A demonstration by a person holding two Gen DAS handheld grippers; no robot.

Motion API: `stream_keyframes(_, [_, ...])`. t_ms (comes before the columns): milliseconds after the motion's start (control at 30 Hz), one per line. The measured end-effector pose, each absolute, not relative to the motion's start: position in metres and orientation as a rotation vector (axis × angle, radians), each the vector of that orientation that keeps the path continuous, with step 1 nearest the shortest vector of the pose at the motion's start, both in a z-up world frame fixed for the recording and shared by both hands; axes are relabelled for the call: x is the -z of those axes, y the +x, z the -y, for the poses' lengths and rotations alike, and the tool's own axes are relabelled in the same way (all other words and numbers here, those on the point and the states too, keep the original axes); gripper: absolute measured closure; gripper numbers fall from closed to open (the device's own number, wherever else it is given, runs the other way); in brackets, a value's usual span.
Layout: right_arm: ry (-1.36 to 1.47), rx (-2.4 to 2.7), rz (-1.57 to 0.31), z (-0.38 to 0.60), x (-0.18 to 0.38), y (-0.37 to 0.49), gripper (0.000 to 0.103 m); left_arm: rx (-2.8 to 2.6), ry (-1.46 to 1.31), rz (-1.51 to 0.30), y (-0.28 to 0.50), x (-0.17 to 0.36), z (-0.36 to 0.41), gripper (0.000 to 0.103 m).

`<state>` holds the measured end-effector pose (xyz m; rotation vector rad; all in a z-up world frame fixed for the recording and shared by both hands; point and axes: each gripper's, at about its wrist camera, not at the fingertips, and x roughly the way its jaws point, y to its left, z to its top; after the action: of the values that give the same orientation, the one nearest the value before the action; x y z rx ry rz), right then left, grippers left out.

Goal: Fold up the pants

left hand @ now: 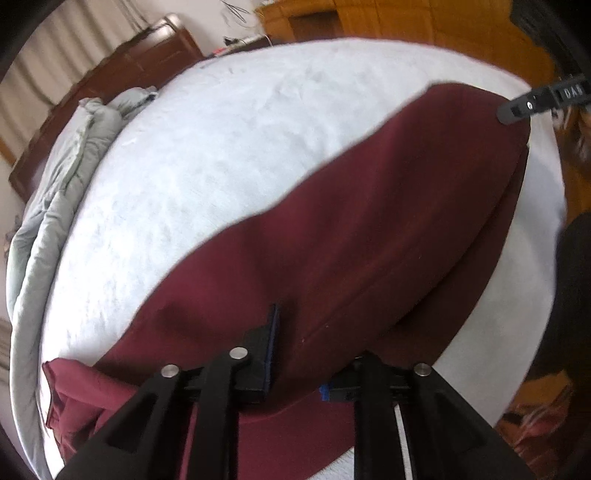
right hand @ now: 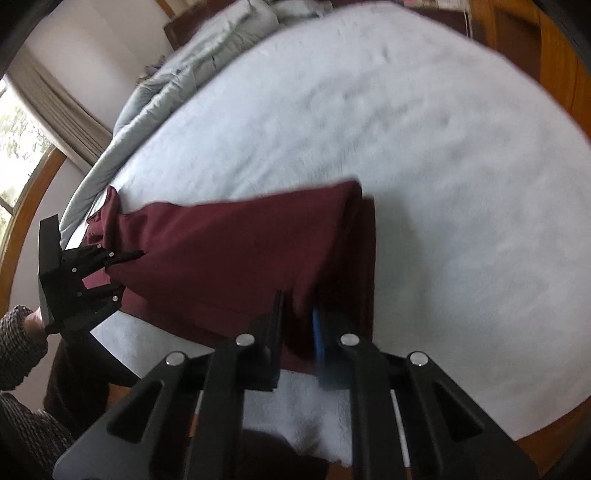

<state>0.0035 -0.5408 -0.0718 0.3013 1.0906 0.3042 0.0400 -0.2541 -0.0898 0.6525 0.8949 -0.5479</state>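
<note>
Dark red pants [left hand: 332,229] lie stretched along the near edge of a white bed, one layer over another. My left gripper [left hand: 295,369] is shut on the pants near the waistband end, cloth bunched between its fingers. My right gripper [right hand: 299,332] is shut on the pants [right hand: 229,251] at the leg end and lifts the cloth slightly. The right gripper shows at the far end in the left wrist view [left hand: 524,105]. The left gripper shows at the left in the right wrist view [right hand: 110,273].
The white fleece bed cover [left hand: 207,155] fills both views. A rumpled grey quilt [left hand: 55,177] lies along the far side by a dark wooden headboard [left hand: 122,62]. Wooden furniture [left hand: 406,22] stands beyond the bed. A curtained window [right hand: 33,122] is at the left.
</note>
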Motion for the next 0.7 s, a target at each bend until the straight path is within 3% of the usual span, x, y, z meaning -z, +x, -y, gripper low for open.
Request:
stream_keyframes(133, [0.25, -0.249, -1.132, 0.545, 0.074, -0.001, 0.091, 0.57, 0.585, -0.902, 0.027, 0.081, 0.257, 0.086])
stream_keyframes(267, [0.209, -0.212, -1.214, 0.538, 0.105, 0.007, 0.089, 0.537, 0.64, -0.919, 0.015, 0.12, 0.268, 0.085])
stream_keyframes(333, [0.189, -0.218, -1.223, 0.536, 0.1, 0.01, 0.073, 0.544, 0.621, -0.909, 0.016, 0.12, 0.265, 0.085])
stream_keyframes(367, [0.172, -0.206, -1.218, 0.535, 0.094, 0.012, 0.064, 0.544, 0.604, -0.908, 0.018, 0.116, 0.263, 0.079])
stream_keyframes(400, [0.171, -0.204, -1.202, 0.535, 0.088, 0.012, 0.052, 0.544, 0.58, -0.92, 0.019, 0.112, 0.26, 0.066])
stream_keyframes(433, [0.18, -0.216, -1.168, 0.534, 0.077, 0.009, 0.051, 0.56, 0.548, -0.944, 0.02, 0.108, 0.256, 0.055])
stream_keyframes(467, [0.186, -0.22, -1.14, 0.532, 0.068, 0.008, 0.051, 0.577, 0.497, -0.971, 0.022, 0.101, 0.25, 0.032])
stream_keyframes(500, [0.192, -0.224, -1.112, 0.528, 0.058, 0.008, 0.05, 0.584, 0.449, -0.983, 0.025, 0.096, 0.243, 0.022])
stream_keyframes(700, [0.162, -0.565, -1.008, 0.412, 0.021, 0.026, 0.038, 0.499, 0.121, -1.106, 0.044, 0.063, 0.16, 0.022])
